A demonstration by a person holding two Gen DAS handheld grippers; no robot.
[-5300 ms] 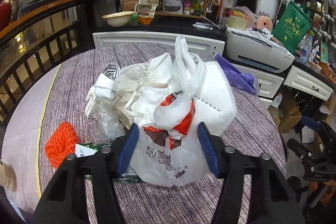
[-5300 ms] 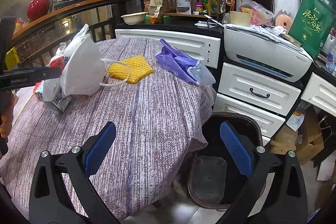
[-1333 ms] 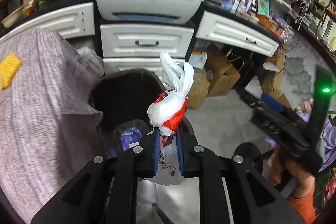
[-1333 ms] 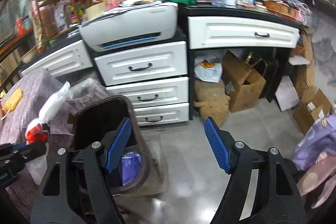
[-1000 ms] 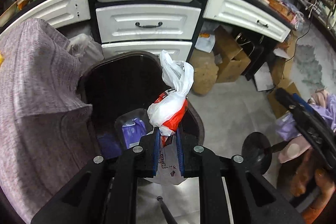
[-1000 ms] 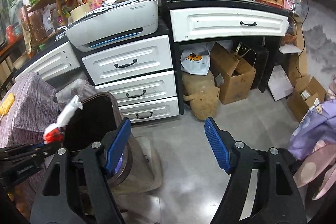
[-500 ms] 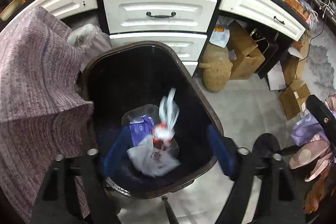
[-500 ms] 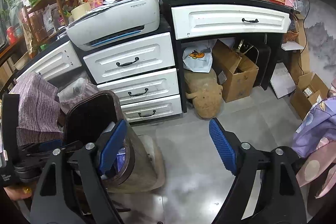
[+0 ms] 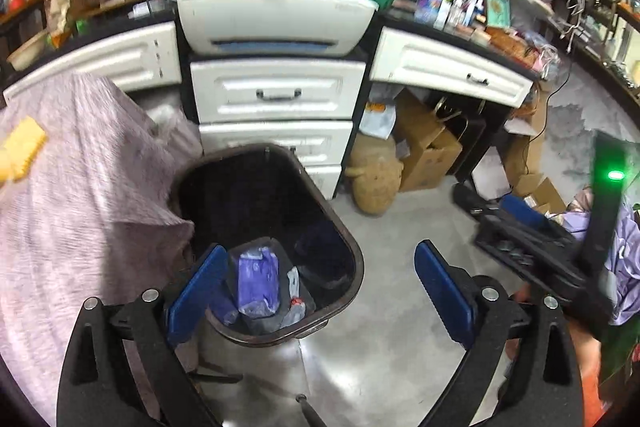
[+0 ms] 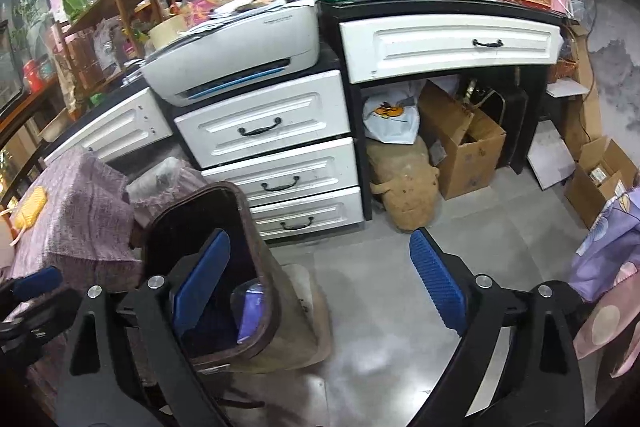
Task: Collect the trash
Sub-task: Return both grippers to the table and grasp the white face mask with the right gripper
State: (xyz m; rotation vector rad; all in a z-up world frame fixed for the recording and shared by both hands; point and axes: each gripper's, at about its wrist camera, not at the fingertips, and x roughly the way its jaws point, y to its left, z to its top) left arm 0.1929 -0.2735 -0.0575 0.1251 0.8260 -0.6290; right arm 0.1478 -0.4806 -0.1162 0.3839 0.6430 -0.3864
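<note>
Both tools gape empty; white bag (image 9: 293,289) lies crumpled in upright bin (image 9: 352,247)

Glossy dark plastic bin (image 9: 344,247), woven cloth tablecloth (image 9: 72,195), polished grey floor (image 9: 392,347)

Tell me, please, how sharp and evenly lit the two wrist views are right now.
Left wrist view: motion-blurred toward the top and left, shelves and yellow mesh smeared; the trash bin interior is very dark. Right wrist view: sharper, drawers crisp, with soft glare on the floor. Both bend straight edges, fisheye-style.
</note>
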